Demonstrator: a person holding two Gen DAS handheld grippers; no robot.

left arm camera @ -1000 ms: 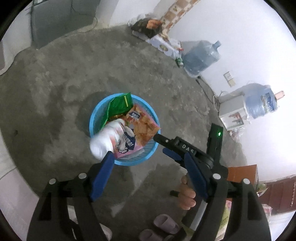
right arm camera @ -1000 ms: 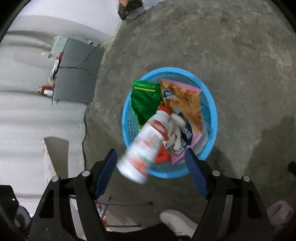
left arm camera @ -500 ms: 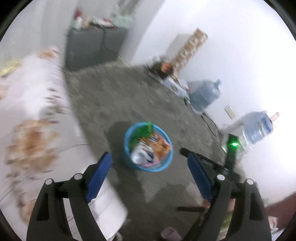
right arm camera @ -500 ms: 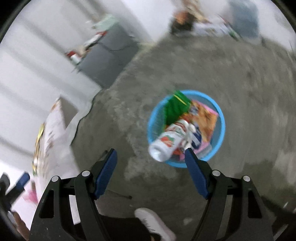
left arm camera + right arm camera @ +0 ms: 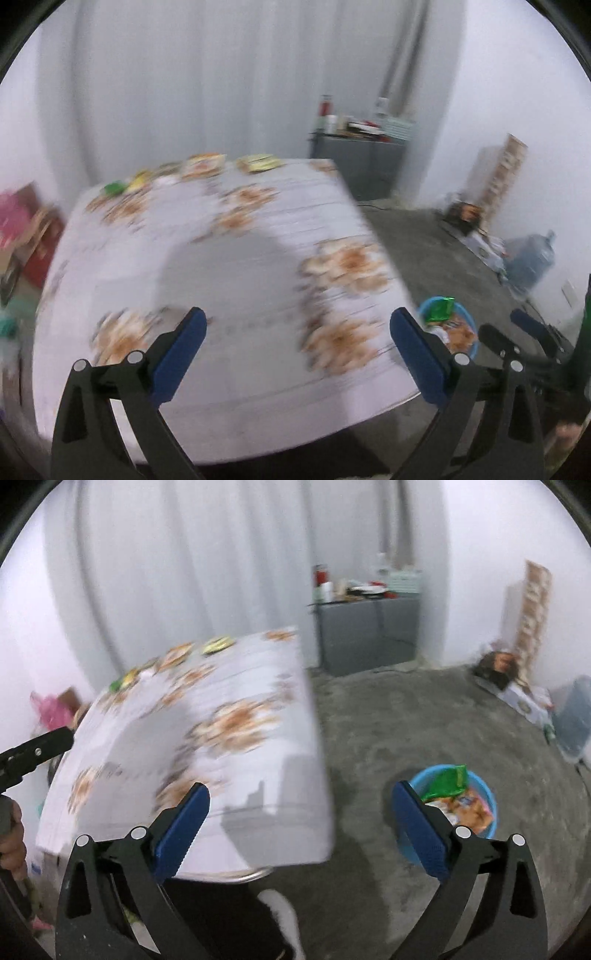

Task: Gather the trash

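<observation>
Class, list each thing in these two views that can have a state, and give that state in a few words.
left gripper: open, empty.
right gripper: open, empty.
blue basket: upright on the floor, holding wrappers.
green wrapper: in the basket, sticking above the rim.
table: covered by a floral cloth, packets at the far edge.

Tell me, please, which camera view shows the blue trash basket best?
The right wrist view shows the blue trash basket best: most of its rim, its wall and the wrappers inside are visible on the floor. The left wrist view shows it smaller and partly hidden behind that gripper's finger.
</observation>
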